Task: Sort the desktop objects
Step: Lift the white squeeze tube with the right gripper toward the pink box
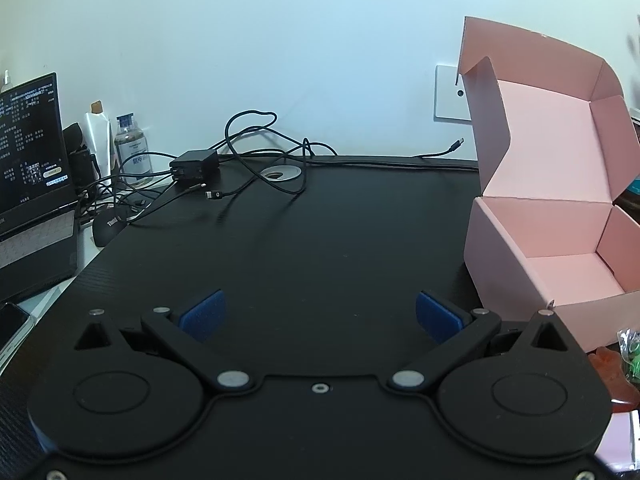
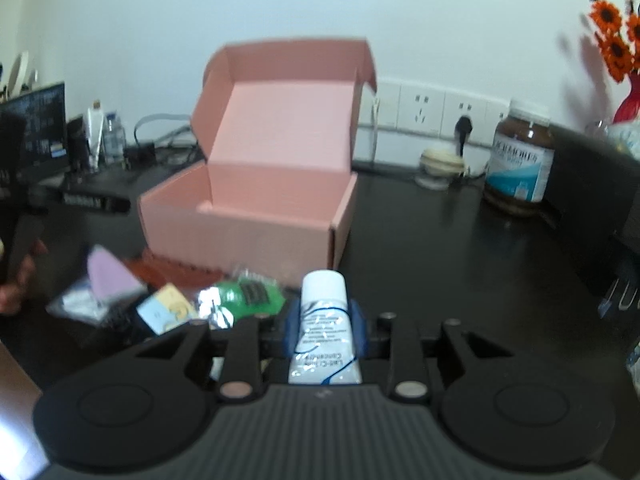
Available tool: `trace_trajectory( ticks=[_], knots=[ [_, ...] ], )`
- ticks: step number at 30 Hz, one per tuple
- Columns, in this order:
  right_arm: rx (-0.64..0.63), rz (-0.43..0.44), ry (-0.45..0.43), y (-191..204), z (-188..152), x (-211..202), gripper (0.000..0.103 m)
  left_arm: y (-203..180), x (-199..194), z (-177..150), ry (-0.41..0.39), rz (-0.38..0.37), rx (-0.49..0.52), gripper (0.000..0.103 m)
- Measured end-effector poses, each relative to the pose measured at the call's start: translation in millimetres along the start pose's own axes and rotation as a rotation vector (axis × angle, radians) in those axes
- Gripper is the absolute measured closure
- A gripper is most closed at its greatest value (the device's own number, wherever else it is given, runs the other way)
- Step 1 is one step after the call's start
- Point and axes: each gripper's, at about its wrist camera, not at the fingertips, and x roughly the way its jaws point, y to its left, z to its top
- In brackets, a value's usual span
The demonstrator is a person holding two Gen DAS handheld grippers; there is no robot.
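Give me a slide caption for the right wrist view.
Right claw shut on a white tube, open pink box ahead on the dark desk.

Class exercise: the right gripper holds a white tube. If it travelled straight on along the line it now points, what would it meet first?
Probably the open pink cardboard box. The right gripper, shut on the white tube, points at the box's near right corner, with only bare black desk between. Depth is unclear; it might just pass that corner.
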Motion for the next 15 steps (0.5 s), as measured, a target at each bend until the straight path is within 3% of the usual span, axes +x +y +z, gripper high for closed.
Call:
trace_trajectory(
  ticks=[4,9,13,15],
  knots=[
    [-0.025,0.037,-0.041,-1,28,-6,0.076,0,0,0,-0.002,0.001,0.000,0.000],
    [-0.197,0.121,-0.085,17,80,7,0.077,1,-1,0,-0.002,0.004,-0.008,0.000],
    [-0.345,0.184,-0.040,36,112,42,0.077,2,-2,0,-0.006,0.001,-0.010,0.000],
    [-0.364,0.170,-0.007,44,120,63,0.077,4,-2,0,-0.007,0.004,-0.023,0.000]
  ],
)
